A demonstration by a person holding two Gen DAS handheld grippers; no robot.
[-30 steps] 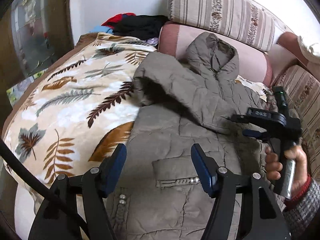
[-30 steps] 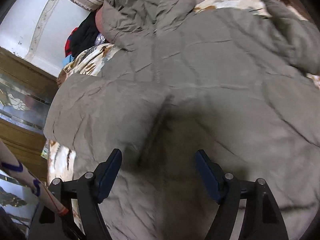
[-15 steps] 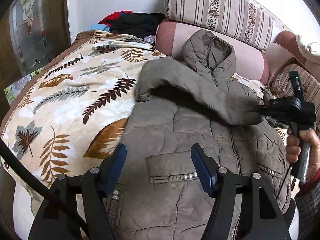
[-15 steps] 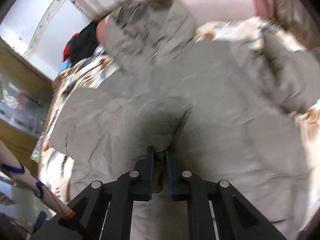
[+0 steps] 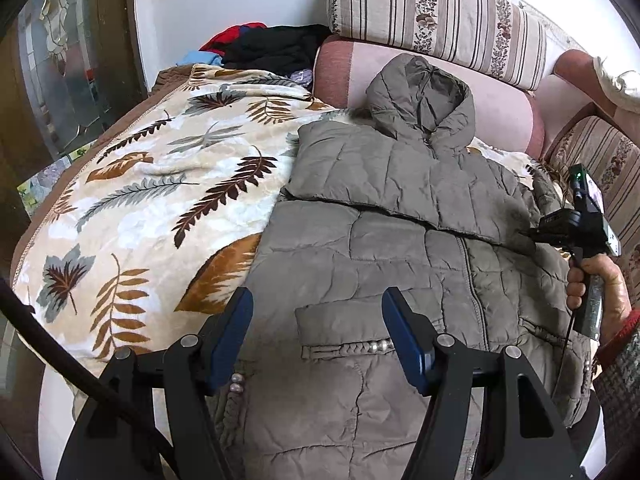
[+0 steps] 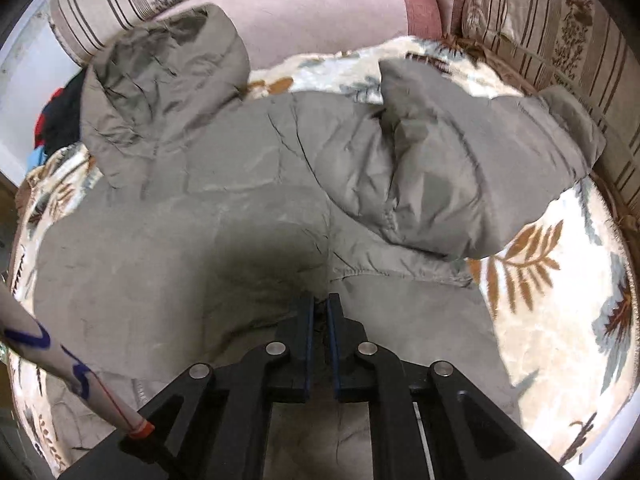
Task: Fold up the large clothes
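A grey-green quilted hooded coat lies front up on a leaf-patterned blanket, hood against the pink sofa back. Its one sleeve is folded flat across the chest. My left gripper is open and empty, just above the coat's lower front by a pocket. My right gripper is shut on the cuff end of that folded sleeve; it also shows at the right of the left wrist view. The other sleeve lies spread out to the right on the blanket.
A striped cushion and the pink sofa back stand behind the coat. A pile of red, black and blue clothes lies at the far left corner. Striped sofa arm at the right. A glass door on the left.
My right gripper closed on the sleeve end and pulled it across the coat's chest to the right, so the sleeve now lies flat and straight. My left gripper stayed open in place.
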